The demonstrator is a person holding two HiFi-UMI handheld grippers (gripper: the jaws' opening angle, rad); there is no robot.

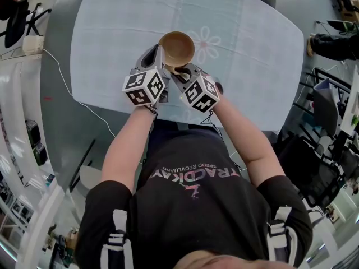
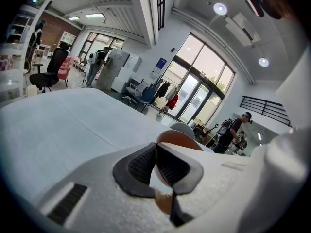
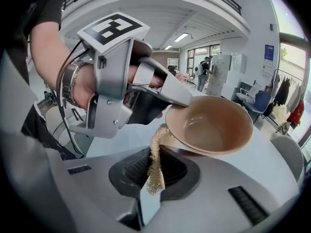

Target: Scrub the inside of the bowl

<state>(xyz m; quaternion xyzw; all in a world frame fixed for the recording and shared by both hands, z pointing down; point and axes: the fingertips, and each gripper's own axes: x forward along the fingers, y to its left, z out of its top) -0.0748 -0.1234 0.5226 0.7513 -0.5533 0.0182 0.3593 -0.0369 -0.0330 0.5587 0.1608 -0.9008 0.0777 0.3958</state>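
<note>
Two hand-held grippers meet over the bench [image 1: 112,38], and between them they have what the job needs. The left hand-held gripper [image 2: 156,166] has its jaws drawn narrow and clamped on the rim of the bowl [image 3: 214,125], which it holds up off the bench, just ahead of the right hand-held gripper [image 3: 153,171] and tipped so its mouth faces that one. The right one is pinched shut on a frayed, straw-coloured scrubbing strip [image 3: 156,154], which rises out of its jaws and curls up to the bowl's near rim, touching or all but touching the outer edge.

As I read it, the scrubbing proper is barely under way, if at all. The strip sits at the lip, not down in the hollow, so the whole inside is left to be worked: walls first, then the bottom.

As for the bowl, it is a plain tan one, smooth and slightly glossy, with a darker flat floor. I see no suds, water or caked food in it, and no chips along the rim.
</note>
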